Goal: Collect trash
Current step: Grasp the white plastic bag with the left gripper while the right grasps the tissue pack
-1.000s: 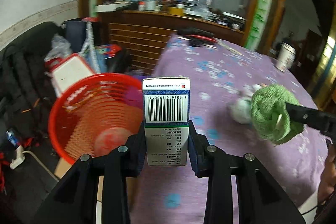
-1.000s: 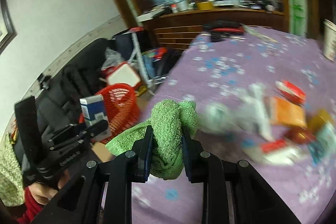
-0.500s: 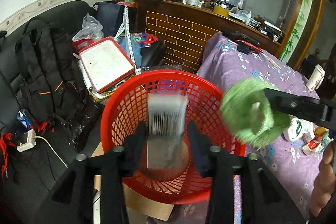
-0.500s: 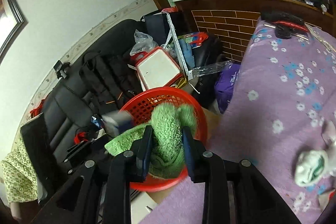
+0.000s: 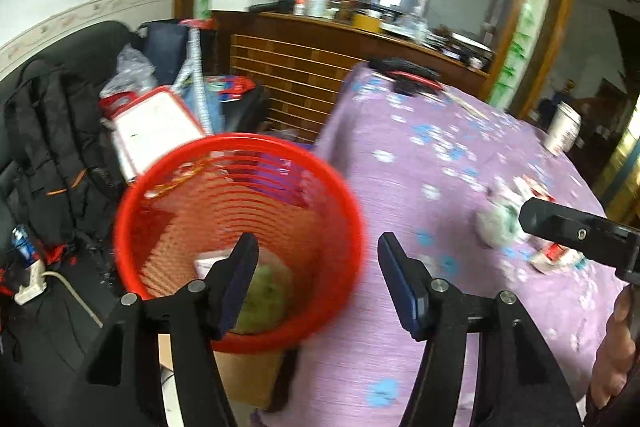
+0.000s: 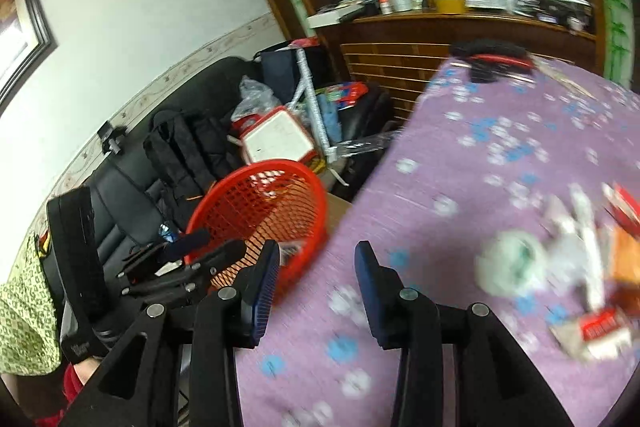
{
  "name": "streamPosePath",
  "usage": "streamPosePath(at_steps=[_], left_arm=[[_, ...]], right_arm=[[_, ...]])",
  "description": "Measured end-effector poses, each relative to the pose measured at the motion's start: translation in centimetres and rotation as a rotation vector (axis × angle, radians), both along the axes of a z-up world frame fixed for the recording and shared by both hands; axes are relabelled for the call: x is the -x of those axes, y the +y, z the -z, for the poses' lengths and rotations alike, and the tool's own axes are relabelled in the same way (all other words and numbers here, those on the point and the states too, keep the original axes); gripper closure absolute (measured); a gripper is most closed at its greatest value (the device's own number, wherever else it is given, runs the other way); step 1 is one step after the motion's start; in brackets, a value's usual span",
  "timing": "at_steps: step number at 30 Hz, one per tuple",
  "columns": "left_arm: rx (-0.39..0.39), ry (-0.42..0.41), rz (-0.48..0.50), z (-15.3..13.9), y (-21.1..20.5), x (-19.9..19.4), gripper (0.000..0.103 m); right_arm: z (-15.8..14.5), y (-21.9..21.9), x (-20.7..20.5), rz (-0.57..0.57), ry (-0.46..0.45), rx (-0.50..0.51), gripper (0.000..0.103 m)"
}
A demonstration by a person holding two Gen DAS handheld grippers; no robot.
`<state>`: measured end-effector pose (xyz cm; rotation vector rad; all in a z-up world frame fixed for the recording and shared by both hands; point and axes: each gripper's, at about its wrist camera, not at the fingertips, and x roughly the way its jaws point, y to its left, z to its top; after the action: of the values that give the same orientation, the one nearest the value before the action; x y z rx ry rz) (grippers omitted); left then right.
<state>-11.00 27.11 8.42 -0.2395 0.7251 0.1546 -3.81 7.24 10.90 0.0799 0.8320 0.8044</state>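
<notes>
A red mesh basket stands beside the purple flowered table. Down inside it lie a white carton and a green cloth. My left gripper hangs over the basket's right rim, its jaws opening with nothing between them. My right gripper sits over the table's edge next to the basket, jaws opening and empty too. More trash stays on the table: a crumpled white wad and red-and-white packets.
A black sofa with a backpack, a red-rimmed white board and bags crowds the far side of the basket. A cardboard box sits under the basket. A paper cup stands on the table's far right, black items at its far end.
Both grippers carried their loads over the basket and let go: the carton and the green cloth now lie inside it. Both views have swung back toward the table, blurred.
</notes>
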Motion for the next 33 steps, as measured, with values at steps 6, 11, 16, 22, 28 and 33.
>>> streamPosePath(at_steps=[6, 11, 16, 22, 28, 33], left_arm=[[-0.017, 0.024, 0.133, 0.5, -6.9, -1.5, 0.042], [-0.067, 0.046, 0.247, 0.6, -12.7, -2.5, 0.041], [-0.129, 0.047, 0.348, 0.3, -18.1, -2.9, 0.038], [-0.18, 0.063, 0.466, 0.7, -23.4, -3.9, 0.031], [-0.235, 0.089, 0.556, 1.5, -26.7, -5.1, 0.028], [-0.275, 0.109, 0.589, 2.3, -28.3, -6.6, 0.028]], right_arm=[[0.4, -9.8, 1.5, 0.152, -0.006, -0.005, 0.061], [1.0, -19.0, 1.3, 0.314, -0.006, -0.007, 0.059], [1.3, -27.1, 0.6, 0.493, -0.013, 0.002, 0.057], [2.3, -30.8, -0.9, 0.558, -0.04, 0.063, 0.045], [5.2, -29.6, -3.8, 0.503, -0.026, 0.133, 0.044], [6.6, -28.0, -5.0, 0.483, -0.052, 0.191, 0.085]])
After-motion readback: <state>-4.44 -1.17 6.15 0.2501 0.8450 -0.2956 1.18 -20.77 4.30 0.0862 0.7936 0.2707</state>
